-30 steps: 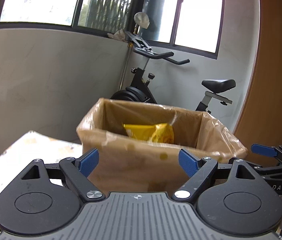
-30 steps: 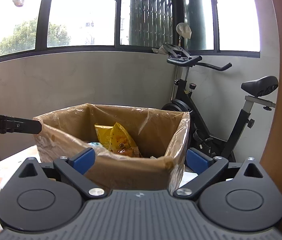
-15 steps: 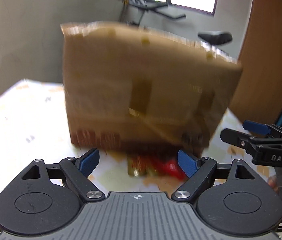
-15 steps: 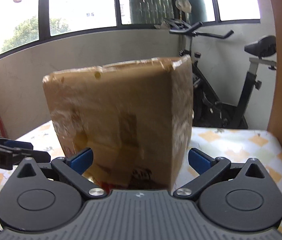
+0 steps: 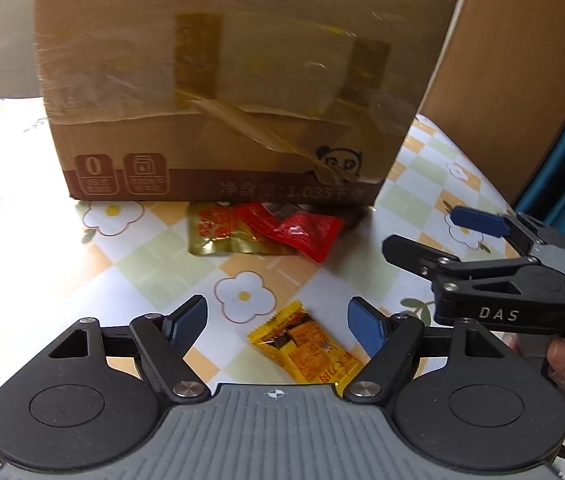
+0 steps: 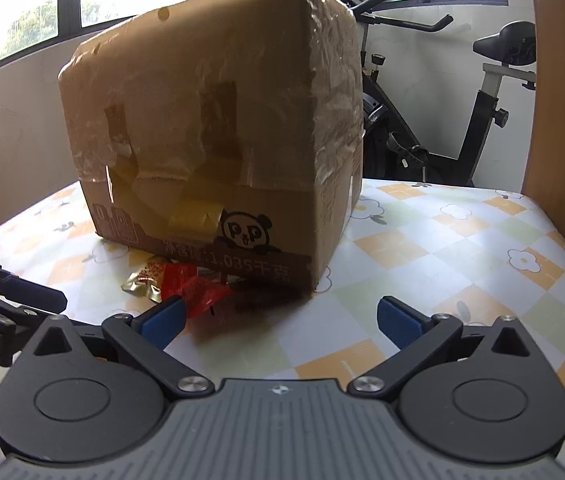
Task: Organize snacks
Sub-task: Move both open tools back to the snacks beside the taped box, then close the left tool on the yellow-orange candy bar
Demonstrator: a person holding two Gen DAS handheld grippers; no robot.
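Lying flat, yellow snack packet [image 5: 305, 347]

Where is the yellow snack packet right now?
In the left wrist view, the yellow snack packet lies on the tablecloth between the open left claw fingers, nearer the right one.

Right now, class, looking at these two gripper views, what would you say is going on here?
A person holds a gripper in each hand over a flower-patterned tablecloth. A taped cardboard box stands there. The left gripper is open around a yellow snack packet lying flat. A red packet and a gold packet lie at the box's foot. The right gripper hovers open, holding nothing.
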